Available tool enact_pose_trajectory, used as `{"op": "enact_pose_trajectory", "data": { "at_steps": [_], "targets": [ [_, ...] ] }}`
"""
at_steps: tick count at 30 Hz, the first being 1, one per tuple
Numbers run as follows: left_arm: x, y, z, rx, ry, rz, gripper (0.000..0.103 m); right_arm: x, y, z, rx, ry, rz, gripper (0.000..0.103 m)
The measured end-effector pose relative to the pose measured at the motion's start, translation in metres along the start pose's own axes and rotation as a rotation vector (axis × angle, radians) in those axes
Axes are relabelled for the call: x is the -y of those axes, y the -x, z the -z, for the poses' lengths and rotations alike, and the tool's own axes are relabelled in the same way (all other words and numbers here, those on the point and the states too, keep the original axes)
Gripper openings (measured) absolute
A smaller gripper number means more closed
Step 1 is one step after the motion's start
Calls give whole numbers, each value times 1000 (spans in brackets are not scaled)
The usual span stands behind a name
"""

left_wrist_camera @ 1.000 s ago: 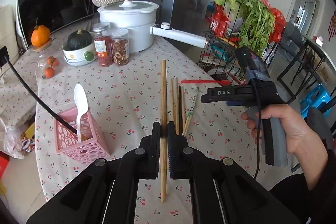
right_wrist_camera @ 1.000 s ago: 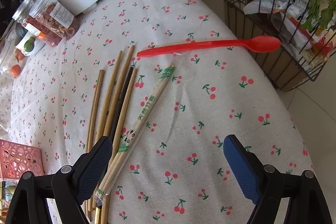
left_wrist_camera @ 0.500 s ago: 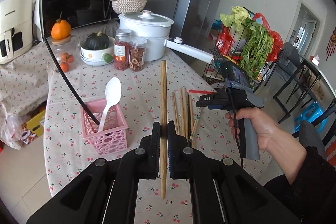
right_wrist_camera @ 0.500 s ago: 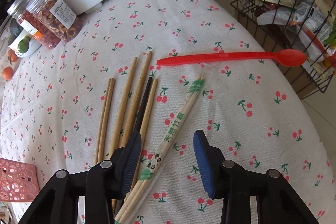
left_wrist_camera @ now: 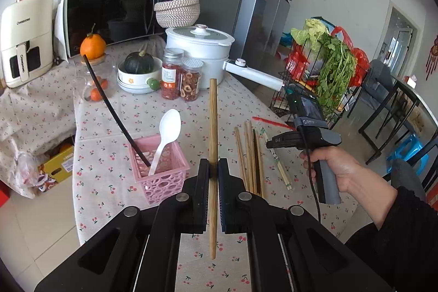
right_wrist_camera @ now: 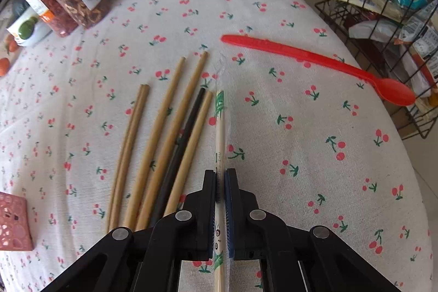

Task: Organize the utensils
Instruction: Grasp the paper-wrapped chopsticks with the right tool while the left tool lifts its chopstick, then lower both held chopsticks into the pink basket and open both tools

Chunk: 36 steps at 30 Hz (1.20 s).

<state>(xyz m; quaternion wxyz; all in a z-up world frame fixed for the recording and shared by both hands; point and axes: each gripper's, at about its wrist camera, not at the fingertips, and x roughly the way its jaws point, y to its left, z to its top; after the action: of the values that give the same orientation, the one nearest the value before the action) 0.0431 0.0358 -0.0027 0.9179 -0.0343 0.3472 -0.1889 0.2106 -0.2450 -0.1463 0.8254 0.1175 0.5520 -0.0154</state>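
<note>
My left gripper (left_wrist_camera: 213, 168) is shut on a wooden chopstick (left_wrist_camera: 213, 127) and holds it above the table, to the right of the pink basket (left_wrist_camera: 161, 168). The basket holds a white spoon (left_wrist_camera: 167, 136) and a black chopstick (left_wrist_camera: 112, 111). My right gripper (right_wrist_camera: 220, 177) is shut on the wrapped chopsticks (right_wrist_camera: 219, 127), which lie on the cloth; it also shows in the left wrist view (left_wrist_camera: 273, 144). Several wooden chopsticks (right_wrist_camera: 153, 144) and a black one (right_wrist_camera: 180, 149) lie to the left. A red spoon (right_wrist_camera: 314, 62) lies beyond.
Two jars (left_wrist_camera: 180, 78), a white pot (left_wrist_camera: 202, 54), a bowl with a squash (left_wrist_camera: 139, 70), a microwave (left_wrist_camera: 115, 15) stand at the table's back. A wire rack with vegetables (left_wrist_camera: 320, 73) stands off the right edge. The pink basket's corner (right_wrist_camera: 13, 223) shows left.
My right gripper has closed from wide open onto the wrapped chopsticks. My left gripper has lifted and pulled back with its chopstick, so the basket now sits nearer to it.
</note>
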Motion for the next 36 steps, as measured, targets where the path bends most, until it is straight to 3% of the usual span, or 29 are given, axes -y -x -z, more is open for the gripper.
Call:
{"op": "enact_pose_trajectory", "data": {
  "at_steps": [5,10,14,17,25,30,36],
  "targets": [
    [-12,35,-7,100,29,-5,6,4,60,3,164,-2,-124,5],
    [-18,78,-22,266,52,-31,6,-5,128,21,356,29,-217,5],
    [-23,102,-32,432,62,-97,6,-13,163,31,448,28,-293,5],
    [-25,102,-37,507,54,-129,6,-24,177,39,494,43,-322,5],
    [-31,52,-45,502,38,-222,6,-53,175,46,506,135,-312,5],
    [-45,5,-41,413,35,-272,6,-60,171,49,506,149,-309,5],
    [-60,-32,-36,293,66,-257,7,-72,172,54,544,181,-305,6]
  ]
}}
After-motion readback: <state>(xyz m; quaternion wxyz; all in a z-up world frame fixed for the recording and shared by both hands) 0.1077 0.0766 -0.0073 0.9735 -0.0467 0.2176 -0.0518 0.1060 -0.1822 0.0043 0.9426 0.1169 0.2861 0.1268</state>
